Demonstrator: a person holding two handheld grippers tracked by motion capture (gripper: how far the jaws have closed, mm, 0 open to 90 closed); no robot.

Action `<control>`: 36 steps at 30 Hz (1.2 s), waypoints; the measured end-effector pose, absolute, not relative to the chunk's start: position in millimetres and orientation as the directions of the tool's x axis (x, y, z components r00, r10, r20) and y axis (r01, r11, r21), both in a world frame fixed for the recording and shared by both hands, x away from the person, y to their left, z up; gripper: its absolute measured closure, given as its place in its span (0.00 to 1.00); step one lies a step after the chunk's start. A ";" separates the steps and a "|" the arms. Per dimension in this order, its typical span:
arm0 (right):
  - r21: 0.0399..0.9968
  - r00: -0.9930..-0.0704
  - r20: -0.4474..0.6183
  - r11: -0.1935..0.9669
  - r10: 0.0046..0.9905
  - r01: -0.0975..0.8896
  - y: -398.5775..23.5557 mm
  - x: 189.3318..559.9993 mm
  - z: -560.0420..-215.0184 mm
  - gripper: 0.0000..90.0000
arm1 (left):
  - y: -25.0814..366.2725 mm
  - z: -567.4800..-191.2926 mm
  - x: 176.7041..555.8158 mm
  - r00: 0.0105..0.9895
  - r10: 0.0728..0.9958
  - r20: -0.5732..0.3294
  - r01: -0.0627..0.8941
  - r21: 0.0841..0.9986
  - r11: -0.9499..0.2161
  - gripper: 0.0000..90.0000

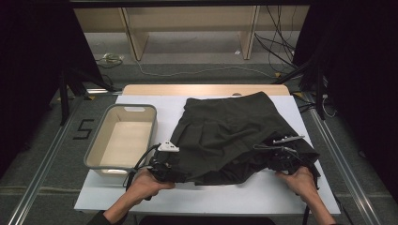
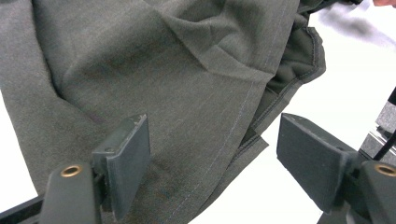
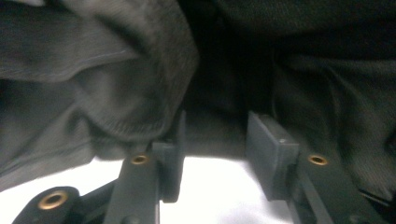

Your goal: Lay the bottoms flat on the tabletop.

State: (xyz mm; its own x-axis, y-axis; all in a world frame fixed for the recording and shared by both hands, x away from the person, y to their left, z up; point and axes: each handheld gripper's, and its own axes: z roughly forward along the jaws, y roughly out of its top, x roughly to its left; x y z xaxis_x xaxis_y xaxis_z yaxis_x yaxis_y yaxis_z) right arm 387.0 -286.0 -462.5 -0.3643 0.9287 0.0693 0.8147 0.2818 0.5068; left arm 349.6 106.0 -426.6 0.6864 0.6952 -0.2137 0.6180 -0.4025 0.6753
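A dark grey garment point(image 1: 225, 131) lies spread and rumpled on the white table cover point(image 1: 234, 194). My left gripper point(image 1: 171, 171) is at its near left corner. In the left gripper view the jaws point(image 2: 215, 158) stand wide apart, open. The stitched hem point(image 2: 243, 140) of the cloth point(image 2: 163, 84) runs between them without either pad pressing on it. My right gripper point(image 1: 277, 161) is at the garment's near right edge. In the right gripper view its jaws point(image 3: 215, 140) are partly apart, with a fold of cloth point(image 3: 116, 84) at their tips and white table between them.
A grey-rimmed, beige basket point(image 1: 119, 108) stands to the left of the garment, with nothing in it. Past the table's far wooden edge point(image 1: 206, 88) are a floor with cables and wooden furniture legs. Metal rails run along both sides of the table.
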 end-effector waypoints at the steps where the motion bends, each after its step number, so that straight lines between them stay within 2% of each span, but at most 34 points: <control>1: 0.498 -0.362 0.062 0.286 0.930 0.819 -284.7 389.9 -464.3 0.63 | 106.0 -427.0 349.6 0.687 0.695 -0.213 0.618 0.675 -0.404 0.28; 5: 0.503 -0.346 0.042 0.279 0.937 0.818 -283.9 395.3 -464.9 0.51 | 107.2 -427.0 350.1 0.684 0.697 -0.216 0.621 0.675 -0.399 0.28; 8: 0.498 -0.338 0.033 0.277 0.941 0.821 -285.5 397.4 -466.3 0.51 | 107.1 -427.8 349.9 0.685 0.696 -0.215 0.619 0.675 -0.401 0.28; 10: 0.494 -0.341 0.022 0.286 0.940 0.821 -284.7 397.1 -466.5 0.56 | 106.3 -428.4 350.2 0.685 0.696 -0.214 0.620 0.673 -0.404 0.28; 14: 0.491 -0.331 -0.020 0.298 0.943 0.819 -284.3 395.6 -466.0 0.74 | 105.2 -429.7 349.4 0.692 0.692 -0.205 0.616 0.668 -0.418 0.28; 19: 0.494 -0.342 -0.014 0.304 0.940 0.814 -286.8 393.1 -465.9 0.91 | 106.1 -428.5 350.0 0.692 0.693 -0.205 0.614 0.672 -0.414 0.28; 22: 0.499 -0.349 -0.010 0.307 0.937 0.810 -286.1 392.1 -465.6 0.97 | 106.0 -428.1 350.2 0.689 0.695 -0.207 0.614 0.676 -0.408 0.28; 28: 0.473 -0.389 0.050 0.321 0.920 0.821 -284.6 382.0 -461.5 1.00 | 109.3 -426.7 351.1 0.685 0.699 -0.205 0.613 0.681 -0.400 0.28; 36: 0.451 -0.445 0.081 0.365 0.892 0.814 -277.6 341.3 -449.4 1.00 | 110.7 -427.3 350.6 0.683 0.701 -0.206 0.615 0.680 -0.400 0.28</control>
State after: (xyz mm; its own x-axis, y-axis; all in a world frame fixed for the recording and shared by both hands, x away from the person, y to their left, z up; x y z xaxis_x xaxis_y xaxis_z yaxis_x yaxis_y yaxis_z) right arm 341.3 -277.6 -449.4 -0.4452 0.8917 0.0814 0.8143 0.3654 0.4510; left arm 350.6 110.7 -427.3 0.6831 0.7005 -0.2064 0.6152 -0.3997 0.6795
